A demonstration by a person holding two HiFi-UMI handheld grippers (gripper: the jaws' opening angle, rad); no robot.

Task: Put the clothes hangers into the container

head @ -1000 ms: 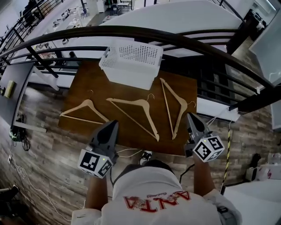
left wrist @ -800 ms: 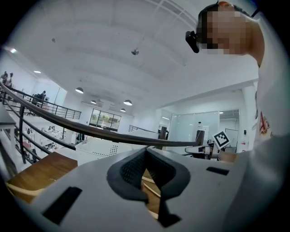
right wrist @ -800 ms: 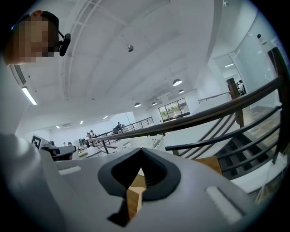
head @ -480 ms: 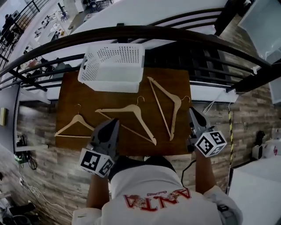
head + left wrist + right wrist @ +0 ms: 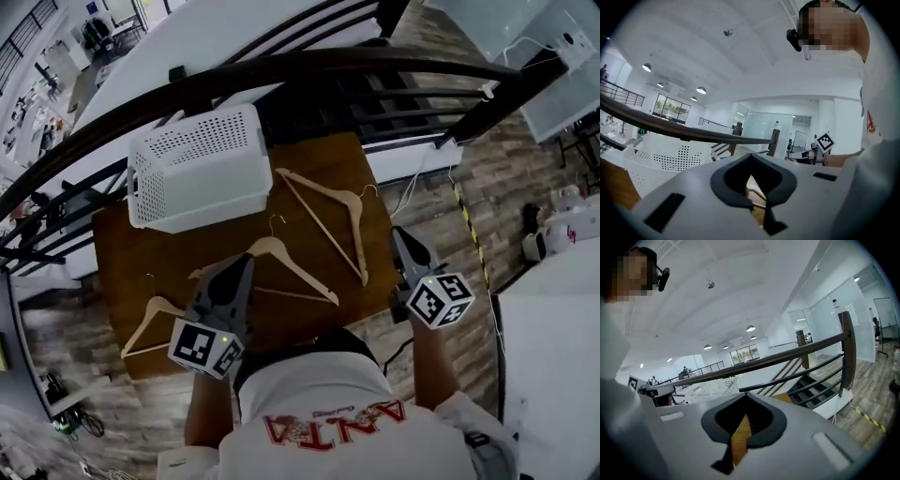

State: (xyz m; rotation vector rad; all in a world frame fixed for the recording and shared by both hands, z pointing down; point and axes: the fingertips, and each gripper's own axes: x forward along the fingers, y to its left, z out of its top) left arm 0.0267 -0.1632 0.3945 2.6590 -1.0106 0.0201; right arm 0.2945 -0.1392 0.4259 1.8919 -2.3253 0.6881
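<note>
Head view: left gripper (image 5: 244,262) and right gripper (image 5: 398,234) hold their fingers closed and empty, three pale wooden clothes hangers (image 5: 269,249) lying on the brown tabletop (image 5: 117,262) beside and between them, white perforated plastic basket (image 5: 197,173) beyond.

The right claw (image 5: 744,401) has its jaws pressed together on nothing, and a sliver of brown counter (image 5: 739,439) shows through the slit below the tips. Beyond it, the white perforated container (image 5: 712,387) stands at left. A dark handrail (image 5: 787,355) slants across above stairs (image 5: 811,387).
</note>
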